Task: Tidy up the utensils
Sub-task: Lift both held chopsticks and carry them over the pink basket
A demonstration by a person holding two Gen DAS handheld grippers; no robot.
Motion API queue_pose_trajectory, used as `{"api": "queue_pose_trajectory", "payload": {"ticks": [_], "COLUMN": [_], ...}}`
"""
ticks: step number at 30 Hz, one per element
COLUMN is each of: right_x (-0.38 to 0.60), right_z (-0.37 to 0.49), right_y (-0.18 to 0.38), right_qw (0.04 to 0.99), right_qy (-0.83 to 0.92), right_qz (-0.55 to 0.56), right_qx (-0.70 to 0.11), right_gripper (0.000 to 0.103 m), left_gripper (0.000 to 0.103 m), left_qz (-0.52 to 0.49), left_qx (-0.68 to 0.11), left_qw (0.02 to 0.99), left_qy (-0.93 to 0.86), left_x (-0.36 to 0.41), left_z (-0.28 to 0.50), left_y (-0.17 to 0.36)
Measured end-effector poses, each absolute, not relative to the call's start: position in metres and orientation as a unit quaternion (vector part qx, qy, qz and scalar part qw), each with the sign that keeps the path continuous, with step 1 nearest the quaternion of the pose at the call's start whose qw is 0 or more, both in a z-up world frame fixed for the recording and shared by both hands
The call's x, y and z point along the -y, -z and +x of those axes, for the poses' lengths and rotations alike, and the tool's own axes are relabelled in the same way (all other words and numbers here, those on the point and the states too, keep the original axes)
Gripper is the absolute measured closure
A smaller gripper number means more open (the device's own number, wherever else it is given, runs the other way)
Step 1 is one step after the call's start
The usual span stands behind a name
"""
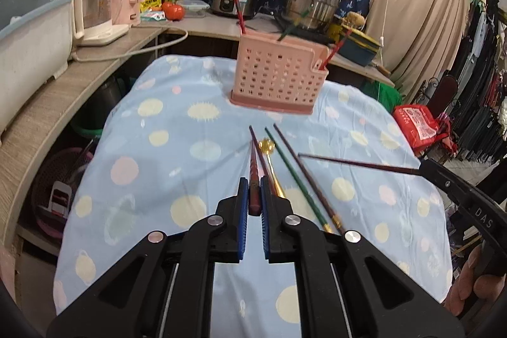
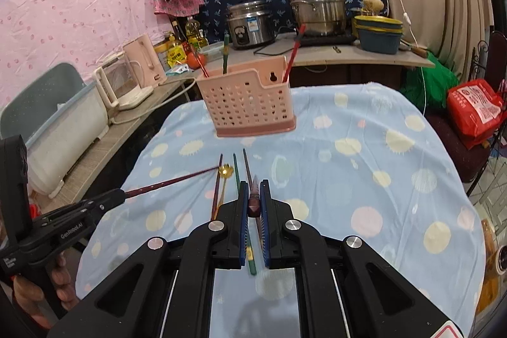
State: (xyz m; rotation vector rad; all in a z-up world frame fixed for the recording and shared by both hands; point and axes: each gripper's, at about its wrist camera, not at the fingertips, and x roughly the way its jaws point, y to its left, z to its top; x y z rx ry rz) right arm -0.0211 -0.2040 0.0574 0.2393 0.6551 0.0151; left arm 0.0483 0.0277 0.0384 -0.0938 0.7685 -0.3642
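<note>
Your left gripper (image 1: 255,198) has its fingers pinched on a dark red chopstick (image 1: 254,176), gripped at the thick end so the tip points away toward the basket (image 1: 279,78). Your right gripper (image 2: 254,198) is clamped the same way on a second dark chopstick (image 2: 255,195), seen nearly end-on in its own camera; from the left camera that stick (image 1: 355,162) juts out level over the cloth (image 1: 158,148). Both sticks are held clear of the worktop — a sensible height, I'd judge, for carrying them over the basket rim.

Between the two grippers, on the cloth, lie the leftovers: a gold spoon (image 1: 269,154), a green chopstick (image 1: 294,176) and two more dark ones, side by side and pointing at the basket.

The pink basket stands at the far middle of the cloth with three sticks already upright in it — two red, one green. Holding by the thick ends should let the thin tips drop in first.
</note>
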Motion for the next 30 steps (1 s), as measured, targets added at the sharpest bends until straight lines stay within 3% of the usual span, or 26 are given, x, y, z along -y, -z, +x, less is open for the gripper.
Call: {"api": "queue_pose_trajectory", "payload": {"ticks": [18, 30], "right_x": [0.218, 0.237], "right_z": [0.029, 0.102], "right_y": [-0.122, -0.194], "right_qw": [0.954, 0.967], "right_qy": [-0.016, -0.018], "right_qz": [0.105, 0.131], "right_qx": [-0.28, -0.218], "right_gripper": [0.096, 0.096], "left_gripper": [0.096, 0.096], "left_qz": [-0.034, -0.024], "left_qx": [-0.289, -0.217], "left_qw": [0.939, 0.961], "left_qy": [0.185, 0.171], "left_x": [-0.02, -0.007], "left_z": [0.102, 0.163], "left_y": [-0.14, -0.221]}}
